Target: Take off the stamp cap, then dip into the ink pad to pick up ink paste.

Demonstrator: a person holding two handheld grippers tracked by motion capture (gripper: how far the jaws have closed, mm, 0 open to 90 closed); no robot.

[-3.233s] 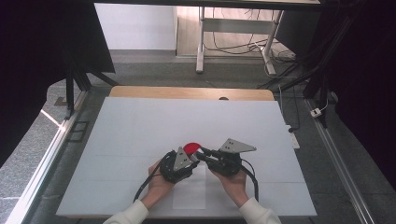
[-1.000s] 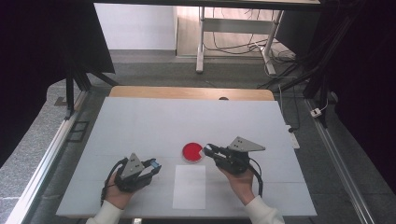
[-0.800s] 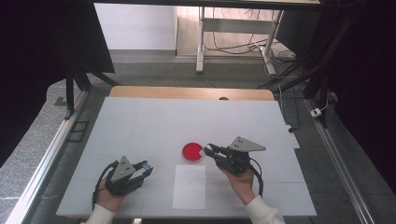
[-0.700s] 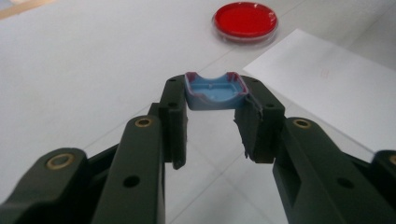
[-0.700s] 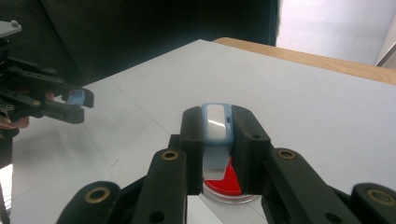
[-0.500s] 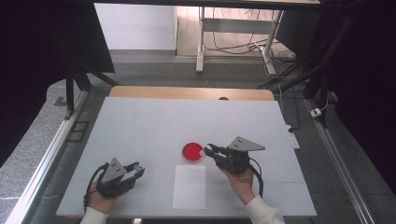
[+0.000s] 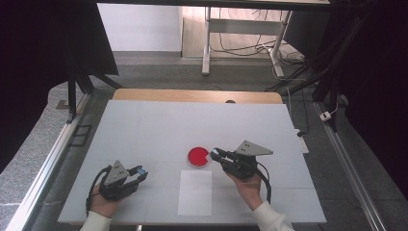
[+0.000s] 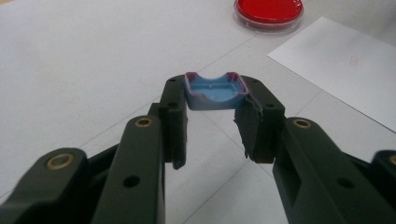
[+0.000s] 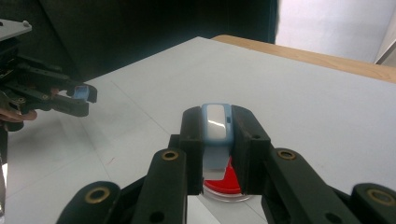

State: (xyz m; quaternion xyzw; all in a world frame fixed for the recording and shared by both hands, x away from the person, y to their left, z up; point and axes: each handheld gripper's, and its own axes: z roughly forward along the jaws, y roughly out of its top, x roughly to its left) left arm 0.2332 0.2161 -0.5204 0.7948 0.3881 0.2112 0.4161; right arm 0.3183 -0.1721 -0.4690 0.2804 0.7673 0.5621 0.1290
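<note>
Here, in the high view, the white worktop [image 7: 144,125] carries a red dish [image 7: 198,157] a little right of its middle, nearer the front edge than the back. A white sheet of paper [image 7: 195,192] lies just in front of the dish, reaching toward the front edge. The left gripper [image 7: 138,171] rests low near the front left corner, held by the person's left hand [image 7: 103,204], with a small blue piece at its tip. The right gripper [image 7: 215,154] sits just right of the dish, its tip at the dish's right rim, held by the right hand [image 7: 248,185].

In the left gripper view, the two black jaws are closed on a blue cap [image 8: 215,91], a shallow blue tray with pink edges, pinched at its two sides. The red dish [image 8: 268,11] stands at the top, well apart, and the paper [image 8: 345,65] lies to the right of the jaws.

In the right gripper view, the jaws stand narrow, clamped on a light blue device [image 9: 216,126] with a white face, held upright between them. The red dish [image 9: 224,184] shows right below and behind the jaws. The left gripper [image 9: 86,95] is at the far left, the blue cap between its tips.
</note>
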